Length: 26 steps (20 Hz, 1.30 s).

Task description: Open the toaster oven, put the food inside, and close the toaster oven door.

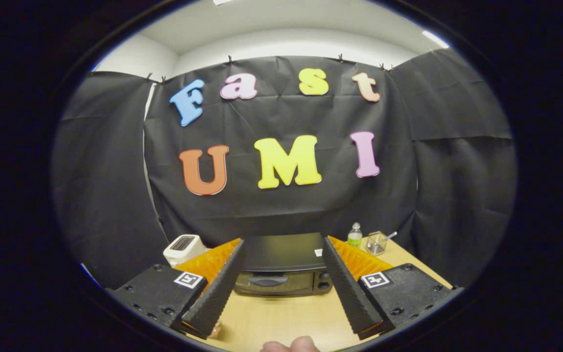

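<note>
A black toaster oven [281,266] stands on the wooden table [281,315], beyond my fingers and framed between them. Its door is shut, with the handle [268,281] across the front and knobs at its right side. My gripper [281,320] is open, its fingers [213,298] spread wide with nothing between them but bare table. A small pale piece, perhaps the food [214,330], peeks out just under the left fingertip; it is mostly hidden.
A white toaster-like appliance [184,248] sits behind the left finger. Behind the right finger stand a small bottle [355,235] and a clear cup [377,243] with a utensil in it. A person's fingertips [291,345] show at the table's near edge.
</note>
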Available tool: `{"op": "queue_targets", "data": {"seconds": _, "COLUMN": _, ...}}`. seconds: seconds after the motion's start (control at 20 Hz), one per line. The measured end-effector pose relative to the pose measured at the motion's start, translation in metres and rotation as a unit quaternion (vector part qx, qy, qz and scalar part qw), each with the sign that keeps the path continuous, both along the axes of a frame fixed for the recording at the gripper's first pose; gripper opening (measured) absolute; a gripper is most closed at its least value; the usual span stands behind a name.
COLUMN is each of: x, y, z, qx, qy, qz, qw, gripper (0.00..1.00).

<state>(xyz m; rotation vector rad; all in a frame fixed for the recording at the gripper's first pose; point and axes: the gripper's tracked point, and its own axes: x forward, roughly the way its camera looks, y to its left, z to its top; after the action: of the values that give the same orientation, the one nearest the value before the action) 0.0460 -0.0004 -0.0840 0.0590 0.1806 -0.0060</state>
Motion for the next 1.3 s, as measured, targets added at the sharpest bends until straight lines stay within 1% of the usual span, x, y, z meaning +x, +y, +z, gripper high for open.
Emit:
{"op": "queue_targets", "data": {"seconds": 0.25, "x": 0.039, "y": 0.010, "z": -0.057, "qx": 0.007, "qy": 0.050, "qz": 0.004, "qw": 0.999, "gripper": 1.00}}
{"op": "queue_targets", "data": {"seconds": 0.55, "x": 0.106, "y": 0.015, "z": -0.115, "qx": -0.022, "qy": 0.087, "qz": 0.012, "qw": 0.996, "gripper": 1.00}}
{"op": "queue_targets", "data": {"seconds": 0.75, "x": 0.140, "y": 0.025, "z": -0.156, "qx": -0.022, "qy": 0.122, "qz": 0.015, "qw": 0.992, "gripper": 1.00}}
{"op": "queue_targets", "data": {"seconds": 1.0, "x": 0.165, "y": 0.035, "z": -0.193, "qx": -0.028, "qy": 0.156, "qz": 0.011, "qw": 0.987, "gripper": 1.00}}
{"op": "queue_targets", "data": {"seconds": 1.2, "x": 0.173, "y": 0.037, "z": -0.214, "qx": -0.034, "qy": 0.189, "qz": 0.005, "qw": 0.981, "gripper": 1.00}}
{"op": "queue_targets", "data": {"seconds": 1.3, "x": 0.173, "y": 0.037, "z": -0.215, "qx": -0.043, "qy": 0.189, "qz": -0.004, "qw": 0.981, "gripper": 1.00}}
